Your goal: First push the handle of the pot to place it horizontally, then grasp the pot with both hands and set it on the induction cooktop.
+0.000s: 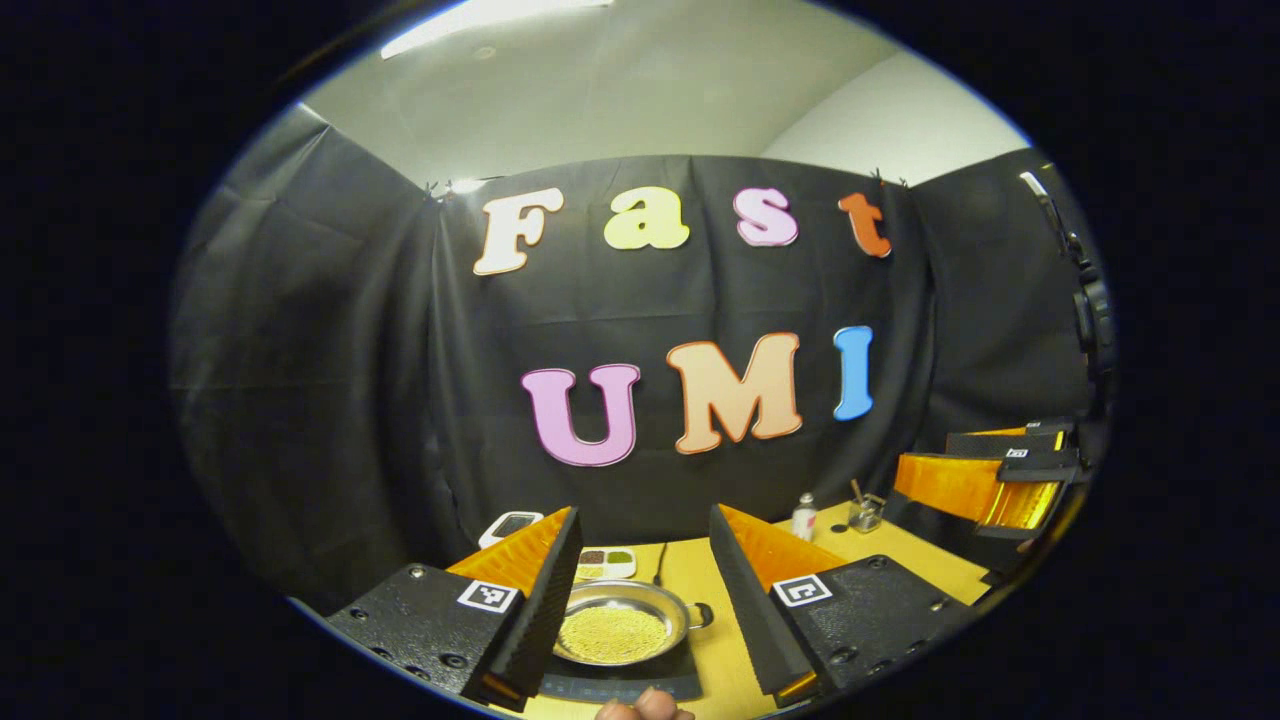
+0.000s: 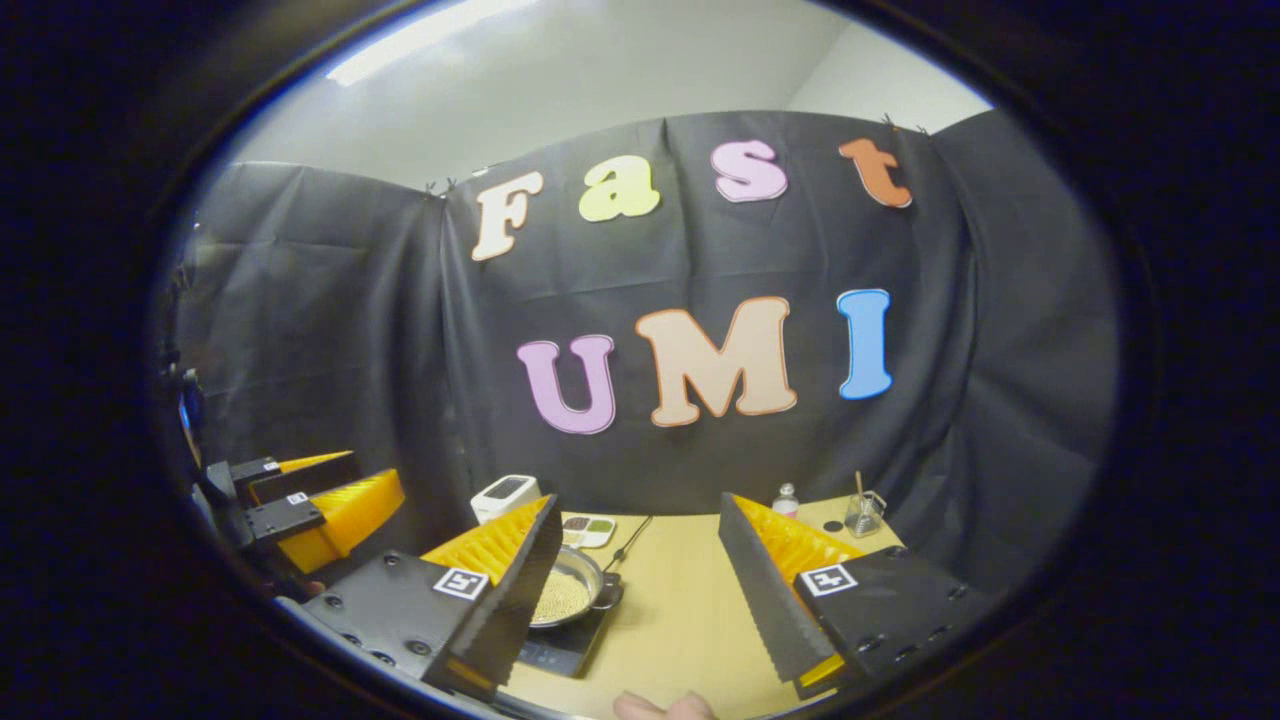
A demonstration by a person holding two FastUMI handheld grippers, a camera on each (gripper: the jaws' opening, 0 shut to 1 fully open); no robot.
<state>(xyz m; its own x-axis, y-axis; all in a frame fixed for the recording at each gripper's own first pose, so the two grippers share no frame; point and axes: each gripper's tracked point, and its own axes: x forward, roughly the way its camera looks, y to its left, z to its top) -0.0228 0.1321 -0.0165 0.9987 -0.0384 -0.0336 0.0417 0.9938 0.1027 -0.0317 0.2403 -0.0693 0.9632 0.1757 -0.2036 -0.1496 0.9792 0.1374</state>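
A silver pot [image 1: 620, 625] holding yellow grains sits on the dark induction cooktop [image 1: 620, 688] at the near edge of the wooden table. Its short side handle [image 1: 703, 615] points right. My left gripper [image 1: 645, 515] hangs open above and in front of the pot, with nothing between its fingers. In the right gripper view the pot [image 2: 570, 592] and cooktop [image 2: 560, 648] lie low on the left, partly behind one finger. My right gripper [image 2: 640, 500] is open over bare table, to the right of the pot. Each gripper also appears from the side: the right gripper [image 1: 1000, 480] and the left gripper [image 2: 310, 495].
Along the back of the table [image 2: 680, 600] stand a white device [image 2: 505, 495], a small divided dish [image 2: 588, 530], a little bottle [image 2: 787, 498] and a glass jar [image 2: 862, 512] with a stick. A cable [image 1: 660, 565] runs back from the cooktop. A person's fingertips [image 1: 645, 708] show at the bottom.
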